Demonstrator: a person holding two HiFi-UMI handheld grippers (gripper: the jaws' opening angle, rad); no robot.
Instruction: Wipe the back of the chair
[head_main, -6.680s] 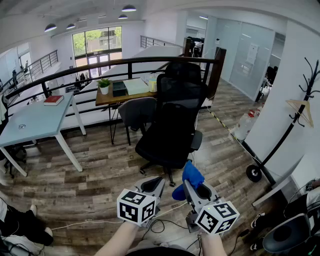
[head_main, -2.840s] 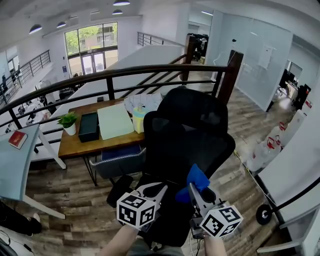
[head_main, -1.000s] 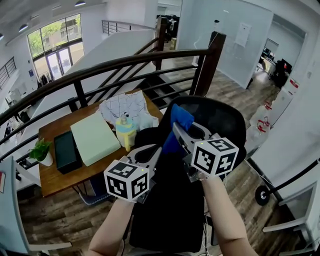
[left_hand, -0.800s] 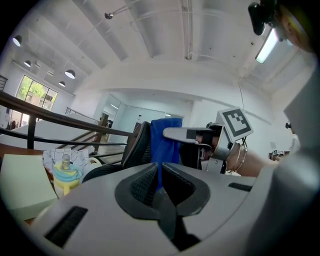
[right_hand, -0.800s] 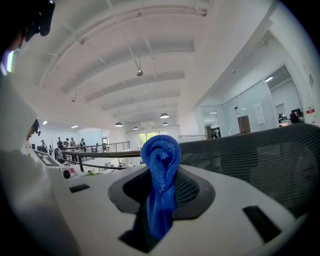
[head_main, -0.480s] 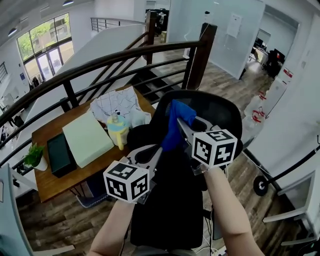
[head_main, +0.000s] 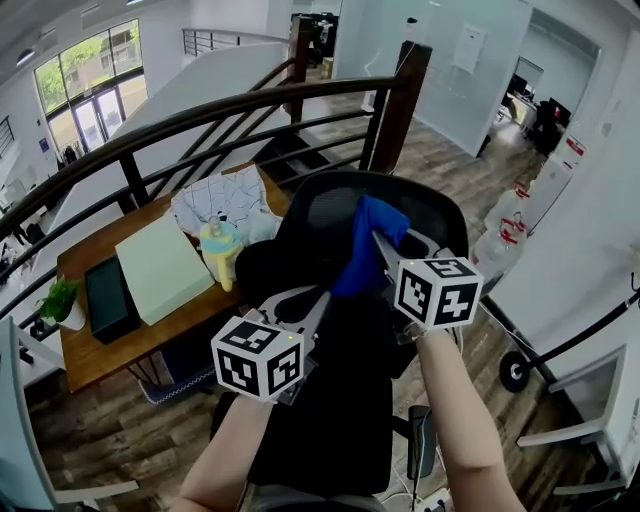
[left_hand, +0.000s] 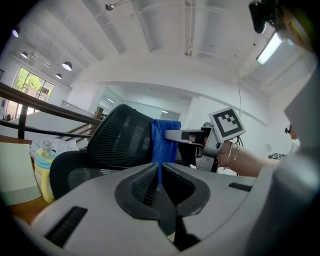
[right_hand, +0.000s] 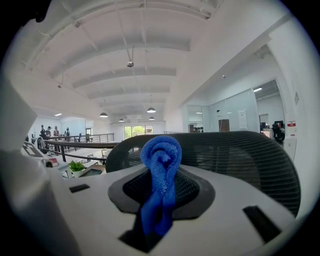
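While R hand-held gripper clamps cloth at chair back, L hand-held gripper closed, empty; wood floor.

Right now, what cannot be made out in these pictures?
- Contact between the blue cloth and the chair back: head view, the cloth covers the spot.
- The chair seat and wheels: head view, hidden behind the chair back.
- Print on the papers on the desk: head view, too small.

Grey left gripper and right gripper, each bearing a white cube with black square markers; thin bracelets on right wrist.
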